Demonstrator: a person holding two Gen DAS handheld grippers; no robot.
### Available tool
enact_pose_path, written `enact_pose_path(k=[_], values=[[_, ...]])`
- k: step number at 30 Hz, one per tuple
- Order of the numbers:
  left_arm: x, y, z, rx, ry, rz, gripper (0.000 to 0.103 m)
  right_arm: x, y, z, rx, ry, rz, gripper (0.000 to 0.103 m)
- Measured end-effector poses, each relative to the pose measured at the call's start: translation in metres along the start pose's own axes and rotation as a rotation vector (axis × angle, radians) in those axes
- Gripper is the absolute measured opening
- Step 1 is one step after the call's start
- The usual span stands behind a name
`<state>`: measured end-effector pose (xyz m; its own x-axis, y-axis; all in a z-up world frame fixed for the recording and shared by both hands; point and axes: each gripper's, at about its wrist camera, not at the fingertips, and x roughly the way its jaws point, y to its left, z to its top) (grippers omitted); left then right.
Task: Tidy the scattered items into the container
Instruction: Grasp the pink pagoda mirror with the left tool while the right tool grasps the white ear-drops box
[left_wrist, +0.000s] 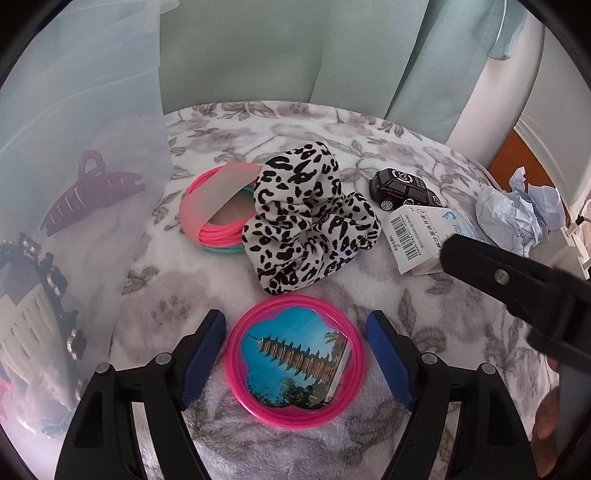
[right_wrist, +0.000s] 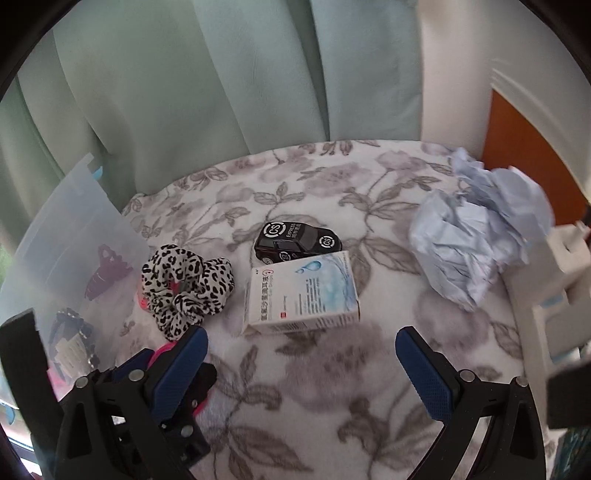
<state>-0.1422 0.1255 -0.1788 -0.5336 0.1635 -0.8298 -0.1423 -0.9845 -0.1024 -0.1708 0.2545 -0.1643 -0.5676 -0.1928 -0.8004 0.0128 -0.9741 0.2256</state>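
Pink ring (left_wrist: 295, 363) between wide left gripper (left_wrist: 295, 360) jaws, right gripper (right_wrist: 301, 369) jaws wide, empty.

Toy car (right_wrist: 297, 241): "CS", "EXPRESS". Box (right_wrist: 301, 291): barcode, Chinese txt, prob. unreadable.

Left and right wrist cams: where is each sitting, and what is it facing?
Left wrist: low over the blanket, facing the pink ring between its open left gripper; the right gripper juts in.
Right wrist: higher, facing the box beyond its open right gripper.
Shared: scrunchie, car, box, bin.
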Motion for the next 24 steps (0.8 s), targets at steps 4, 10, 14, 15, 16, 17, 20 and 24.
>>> enact_pose_path(k=[4, 10, 14, 15, 16, 17, 20, 24], values=[[0.002, -0.001, 0.001, 0.014, -0.002, 0.012, 0.079, 0.015, 0.003, 0.009, -0.010, 0.018, 0.012, 0.103], [0.003, -0.002, 0.001, 0.016, -0.008, 0.018, 0.079, 0.040, 0.008, 0.017, -0.050, 0.062, -0.008, 0.102], [0.003, -0.001, 0.001, 0.018, -0.013, 0.020, 0.079, 0.050, 0.011, 0.019, -0.066, 0.082, -0.047, 0.096], [0.003, -0.001, 0.001, 0.020, -0.014, 0.023, 0.079, 0.051, 0.012, 0.019, -0.073, 0.086, -0.053, 0.096], [0.004, -0.001, 0.001, 0.022, -0.014, 0.025, 0.079, 0.051, 0.013, 0.020, -0.079, 0.087, -0.056, 0.096], [0.004, -0.001, 0.002, 0.023, -0.014, 0.028, 0.079, 0.052, 0.013, 0.020, -0.084, 0.088, -0.061, 0.094], [0.003, -0.002, 0.004, 0.025, -0.012, 0.032, 0.079, 0.053, 0.015, 0.019, -0.092, 0.085, -0.092, 0.089], [0.001, -0.004, 0.007, 0.033, -0.016, 0.039, 0.079, 0.051, 0.012, 0.020, -0.076, 0.078, -0.102, 0.082]])
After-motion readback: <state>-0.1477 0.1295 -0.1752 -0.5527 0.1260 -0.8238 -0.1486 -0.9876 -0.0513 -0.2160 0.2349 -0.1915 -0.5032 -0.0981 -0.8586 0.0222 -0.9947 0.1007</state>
